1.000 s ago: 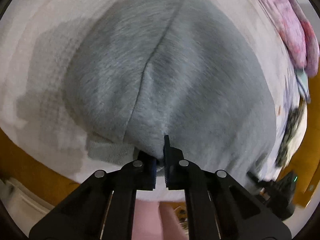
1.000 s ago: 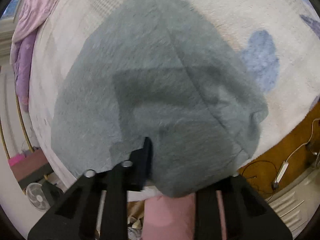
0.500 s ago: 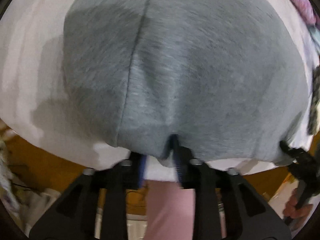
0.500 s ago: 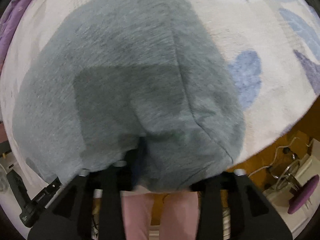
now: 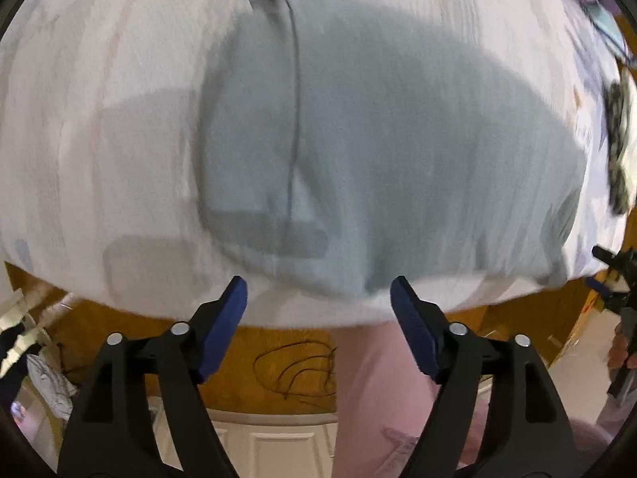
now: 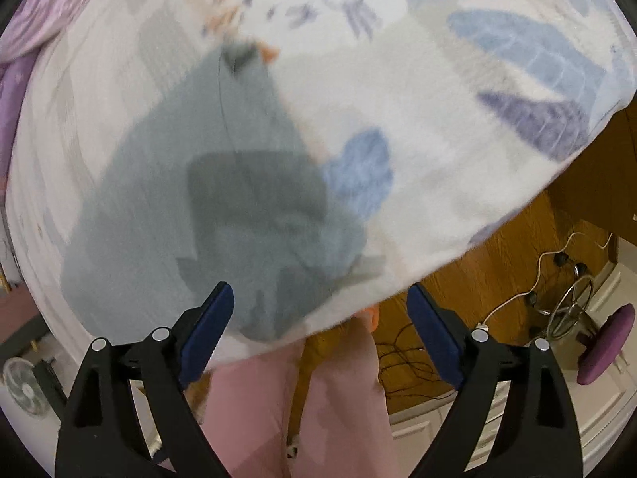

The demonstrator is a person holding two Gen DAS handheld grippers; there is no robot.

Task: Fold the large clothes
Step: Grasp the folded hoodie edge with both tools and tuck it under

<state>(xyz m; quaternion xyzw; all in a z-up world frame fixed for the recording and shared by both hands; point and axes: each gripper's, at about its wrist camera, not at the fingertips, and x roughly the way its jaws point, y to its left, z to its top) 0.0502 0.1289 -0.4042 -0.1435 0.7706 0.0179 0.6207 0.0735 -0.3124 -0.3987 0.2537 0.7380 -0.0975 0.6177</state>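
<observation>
A grey garment (image 5: 382,151) lies folded flat on a white patterned blanket (image 5: 119,127), its near edge close to the blanket's front rim. My left gripper (image 5: 318,290) hovers above that near edge, jaws opening wide, nothing between them. In the right wrist view the same grey garment (image 6: 223,215) stretches away from me, with a ribbed end at its far tip. My right gripper (image 6: 320,298) hangs over its near corner, jaws still opening and empty. Both views are motion-blurred.
The blanket (image 6: 438,119) covers a bed with an orange-brown wooden edge (image 5: 278,342). A person's pink trousers (image 6: 318,406) stand below the grippers. Pink bedding (image 6: 24,36) lies far left. Cables (image 6: 402,358), a small fan (image 6: 24,390) and a purple stool (image 6: 605,342) sit on the floor.
Both grippers let go of the grey garment's near edge, opened wide and rose away. The garment now lies flat on the blanket and looks smaller in both views.
</observation>
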